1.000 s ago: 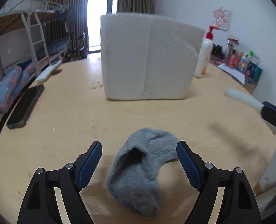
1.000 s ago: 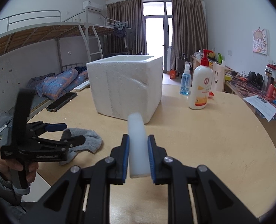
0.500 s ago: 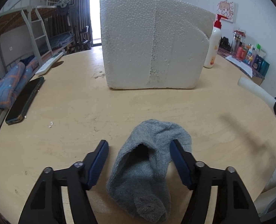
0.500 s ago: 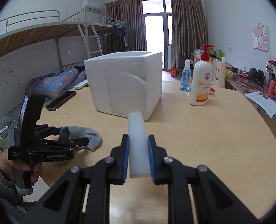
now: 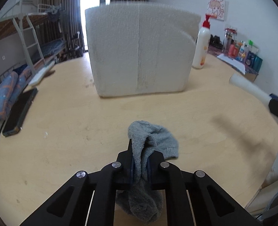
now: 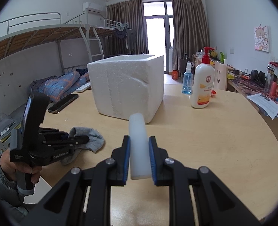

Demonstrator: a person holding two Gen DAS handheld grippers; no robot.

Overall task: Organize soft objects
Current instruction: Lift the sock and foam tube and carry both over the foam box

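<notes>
Since a second ago our left claw [image 5: 140, 166] has closed from wide apart onto the grey sock [image 5: 154, 143], pinching it just above the bench [image 5: 63, 124]. Our right claw [image 6: 139, 160] grips a white foam piece [image 6: 138, 131]; the foam box [image 6: 127, 82] stands ahead.

A dark phone [image 6: 63, 103] lies at the desk's [image 6: 204, 131] left edge, with a white remote [image 6: 83, 88] further along that edge. Toward the far right corner a white pump bottle [image 6: 202, 85] stands upright, a blue spray bottle [image 6: 187, 82] just behind it. A bunk bed [image 6: 45, 37] lines the left wall.
</notes>
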